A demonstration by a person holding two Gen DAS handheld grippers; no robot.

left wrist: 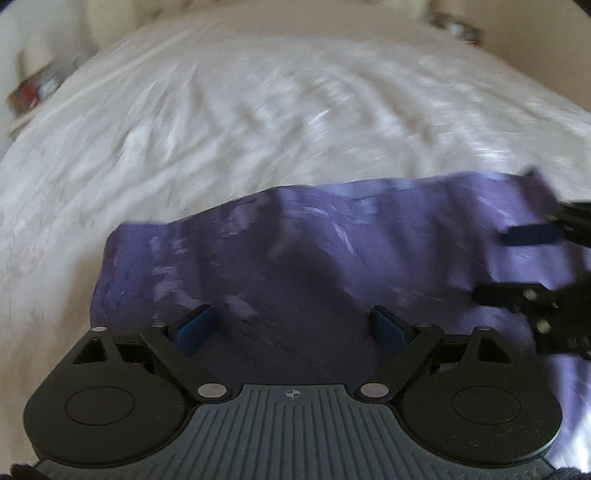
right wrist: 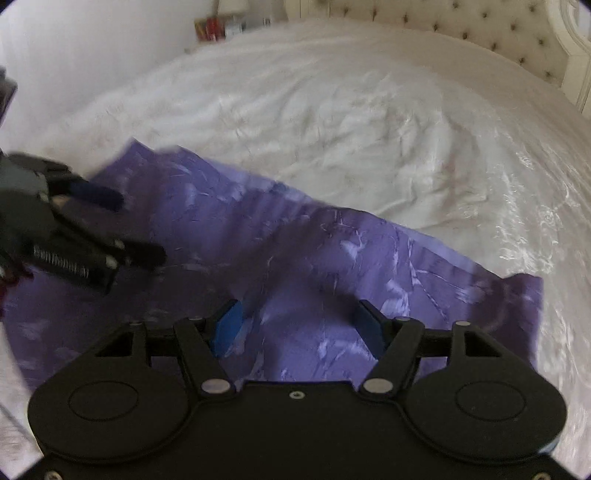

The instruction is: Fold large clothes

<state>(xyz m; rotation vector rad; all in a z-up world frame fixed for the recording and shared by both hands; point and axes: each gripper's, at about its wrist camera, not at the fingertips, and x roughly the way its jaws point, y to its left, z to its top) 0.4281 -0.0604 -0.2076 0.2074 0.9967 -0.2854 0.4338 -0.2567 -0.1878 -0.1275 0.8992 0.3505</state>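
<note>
A purple patterned garment (left wrist: 314,243) lies spread on a white bed (left wrist: 258,122); it also shows in the right wrist view (right wrist: 314,258). My left gripper (left wrist: 295,325) is open and empty, just above the garment's near part. My right gripper (right wrist: 299,325) is open and empty over the garment too. Each gripper shows in the other's view: the right one (left wrist: 517,262) at the right edge, the left one (right wrist: 122,225) at the left edge, both open over the cloth. Both views are blurred by motion.
The wrinkled white bedspread (right wrist: 369,122) covers the bed beyond the garment. A tufted headboard (right wrist: 480,29) stands at the far right. A bedside shelf with small red items (right wrist: 218,27) stands by the wall at the far left.
</note>
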